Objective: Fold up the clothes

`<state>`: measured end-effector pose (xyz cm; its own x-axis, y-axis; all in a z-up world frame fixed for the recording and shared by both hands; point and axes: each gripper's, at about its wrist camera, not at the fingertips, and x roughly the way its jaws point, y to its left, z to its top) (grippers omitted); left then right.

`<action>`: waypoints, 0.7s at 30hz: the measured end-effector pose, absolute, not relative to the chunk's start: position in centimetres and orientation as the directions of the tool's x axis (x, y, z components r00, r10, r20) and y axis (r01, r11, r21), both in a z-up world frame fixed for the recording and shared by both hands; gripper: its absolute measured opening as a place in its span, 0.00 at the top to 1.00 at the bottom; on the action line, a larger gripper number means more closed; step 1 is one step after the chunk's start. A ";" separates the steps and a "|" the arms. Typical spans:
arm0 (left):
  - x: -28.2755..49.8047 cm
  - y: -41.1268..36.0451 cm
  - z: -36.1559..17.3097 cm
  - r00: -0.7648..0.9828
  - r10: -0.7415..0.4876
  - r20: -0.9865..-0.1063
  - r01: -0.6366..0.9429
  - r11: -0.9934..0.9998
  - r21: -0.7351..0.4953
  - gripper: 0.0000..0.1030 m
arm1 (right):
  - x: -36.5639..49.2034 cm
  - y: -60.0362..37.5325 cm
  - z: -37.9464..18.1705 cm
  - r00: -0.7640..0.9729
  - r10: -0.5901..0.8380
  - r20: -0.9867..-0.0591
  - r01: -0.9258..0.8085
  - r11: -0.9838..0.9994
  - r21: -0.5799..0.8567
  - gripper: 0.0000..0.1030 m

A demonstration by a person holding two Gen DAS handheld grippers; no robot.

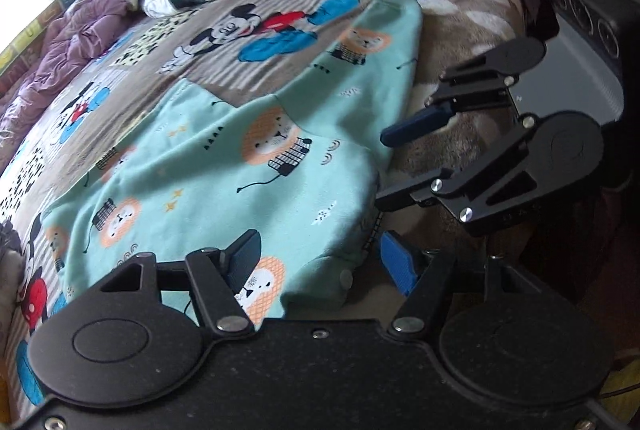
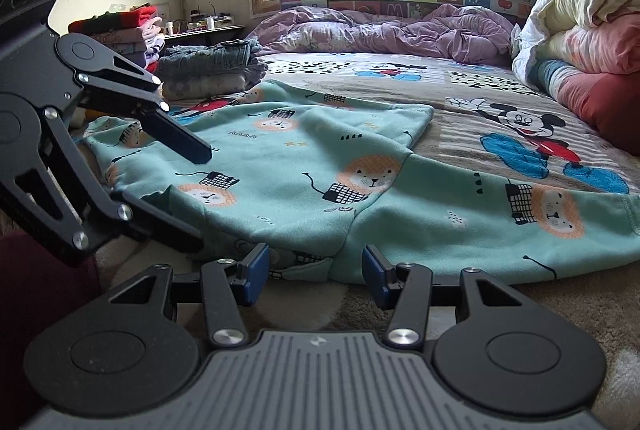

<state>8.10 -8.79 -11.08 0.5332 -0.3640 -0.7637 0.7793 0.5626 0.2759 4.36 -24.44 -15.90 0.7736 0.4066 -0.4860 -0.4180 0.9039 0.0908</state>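
garment: teal kids' top with lion print (image 2: 360, 186), spread flat on the bed, near edge toward both grippers, one sleeve running off to the right in the right wrist view
bed cover: cartoon-mouse blanket (image 1: 224, 30), lies under the garment
left gripper (image 1: 320, 262): jaws spread, blue pads apart, nothing pinched; hovers over the garment's near hem, left pad above the cloth, right pad just past its edge
right gripper (image 2: 314, 270): jaws spread, nothing between the pads; sits low at the garment's near edge, cloth just ahead of the tips, contact can't be told
gripper spacing: close together at the same hem; each shows in the other's camera
folded pile (image 2: 216, 70): grey and patterned clothes stacked at the far left of the bed
bedding: purple quilt (image 2: 384, 34) bunched below the window; pink and white bundle (image 2: 592, 30) on the right
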 end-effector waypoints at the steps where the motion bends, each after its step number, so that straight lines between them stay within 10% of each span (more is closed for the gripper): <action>1: 8.3 -8.9 -11.3 0.528 -0.359 -0.770 0.783 0.557 0.277 0.44 | 4.4 -24.5 -15.9 0.774 0.407 -0.485 -0.417 0.904 0.093 0.50; 9: 8.0 -10.5 -13.4 0.595 -0.281 -0.753 0.761 0.498 0.415 0.92 | 5.2 -23.7 -16.8 0.771 0.390 -0.504 -0.408 0.910 0.079 0.50; 15: 2.2 -11.9 -16.8 0.838 -0.275 -0.472 0.525 0.170 0.834 0.92 | 5.2 -24.1 -17.0 0.763 0.396 -0.512 -0.406 0.909 0.098 0.50; 21: 0.7 -11.0 -20.2 0.845 -0.278 -0.457 0.475 -0.006 0.880 0.93 | 4.2 -26.8 -15.5 0.779 0.427 -0.459 -0.389 0.903 0.181 0.55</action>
